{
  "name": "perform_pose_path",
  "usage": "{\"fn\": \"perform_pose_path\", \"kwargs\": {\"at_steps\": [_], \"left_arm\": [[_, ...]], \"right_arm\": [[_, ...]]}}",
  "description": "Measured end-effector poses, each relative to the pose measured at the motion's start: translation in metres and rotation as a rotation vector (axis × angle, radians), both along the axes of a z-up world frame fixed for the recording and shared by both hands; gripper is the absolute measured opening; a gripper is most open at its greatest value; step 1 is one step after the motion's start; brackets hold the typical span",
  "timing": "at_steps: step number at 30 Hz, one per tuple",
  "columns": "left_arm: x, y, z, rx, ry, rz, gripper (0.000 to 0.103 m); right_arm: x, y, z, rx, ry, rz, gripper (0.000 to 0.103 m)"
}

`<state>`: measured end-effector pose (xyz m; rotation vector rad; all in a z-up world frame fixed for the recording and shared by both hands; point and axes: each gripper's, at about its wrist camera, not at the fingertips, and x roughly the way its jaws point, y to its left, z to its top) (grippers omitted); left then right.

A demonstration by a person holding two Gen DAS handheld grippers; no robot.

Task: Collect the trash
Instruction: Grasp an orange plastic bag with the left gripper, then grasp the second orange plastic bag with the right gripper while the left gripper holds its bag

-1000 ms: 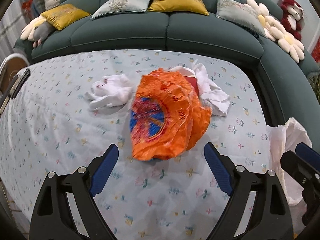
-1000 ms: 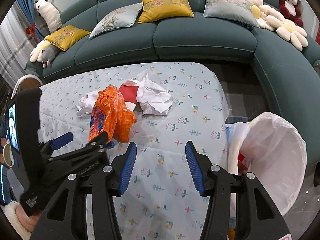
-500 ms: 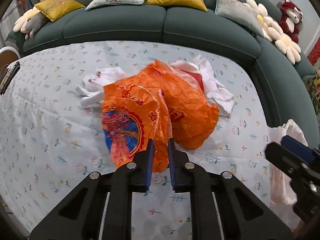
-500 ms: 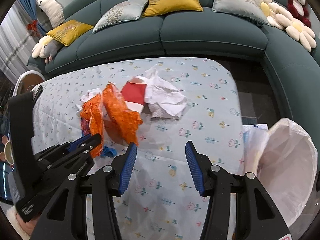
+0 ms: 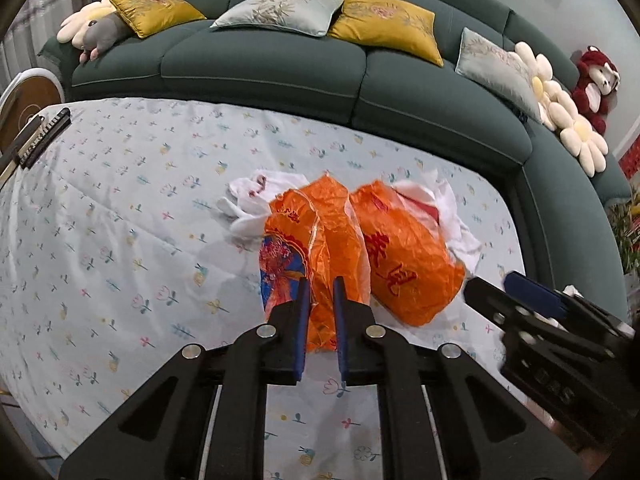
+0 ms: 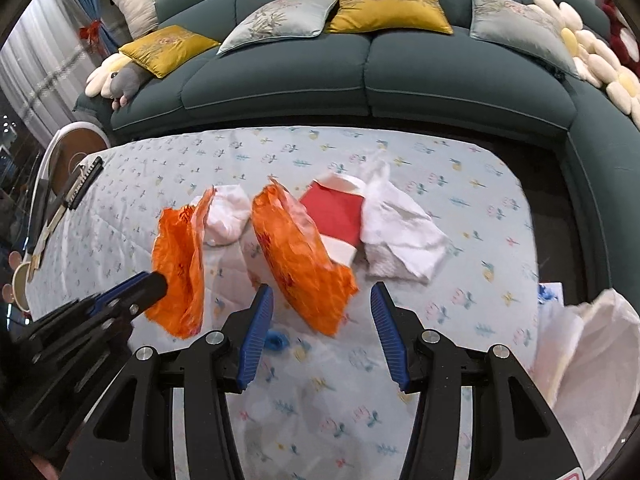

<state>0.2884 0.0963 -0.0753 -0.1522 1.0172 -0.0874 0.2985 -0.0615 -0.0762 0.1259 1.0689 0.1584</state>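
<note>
My left gripper (image 5: 320, 300) is shut on an orange plastic bag (image 5: 408, 256) and holds it lifted above the flowered table cover; the bag also shows in the right wrist view (image 6: 296, 256). My right gripper (image 6: 320, 320) is open and empty, close in front of the bag's hanging right half. Behind the bag lie a crumpled white bag with red marks (image 5: 256, 196), a red and white paper piece (image 6: 340, 216) and crumpled white tissue (image 6: 400, 232). A small blue scrap (image 6: 276, 340) lies on the cover under the bag.
A white trash bag (image 6: 592, 360) hangs open at the table's right edge. A dark green sofa (image 6: 360, 76) with cushions curves around the back and right. A dark comb-like object (image 5: 44, 136) lies at the table's left edge, next to a round stool (image 5: 28, 100).
My left gripper closed on the orange bag and lifted it off the cover. My right gripper moved left toward the bag and stayed open.
</note>
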Motion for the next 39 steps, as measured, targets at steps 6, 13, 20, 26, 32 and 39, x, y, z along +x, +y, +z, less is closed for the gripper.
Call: {"fn": "perform_pose_path", "kwargs": {"at_steps": [6,13,20,26,32,39], "left_arm": [[0.003,0.006,0.0,-0.004,0.003,0.009,0.011],[0.002,0.001,0.002,0.007,0.0,0.002,0.011],[-0.008,-0.012,0.017,0.003,-0.021,-0.017,0.01],[-0.023,-0.022,0.031,-0.003,-0.032,-0.031,0.001],[-0.035,-0.034,0.046,0.002,-0.055,-0.051,0.001],[-0.05,-0.031,0.024,-0.013,0.022,-0.044,0.024]], "right_arm": [[0.02,0.011,-0.015,-0.014,0.029,0.02,0.05],[0.015,0.019,-0.025,-0.019,0.064,0.035,0.003],[-0.013,0.009,-0.001,0.028,0.027,0.038,0.002],[-0.038,-0.004,0.026,0.053,-0.018,0.015,0.002],[-0.056,-0.028,0.051,0.052,-0.064,-0.023,0.002],[-0.079,-0.053,0.054,0.045,-0.073,-0.072,0.002]]}}
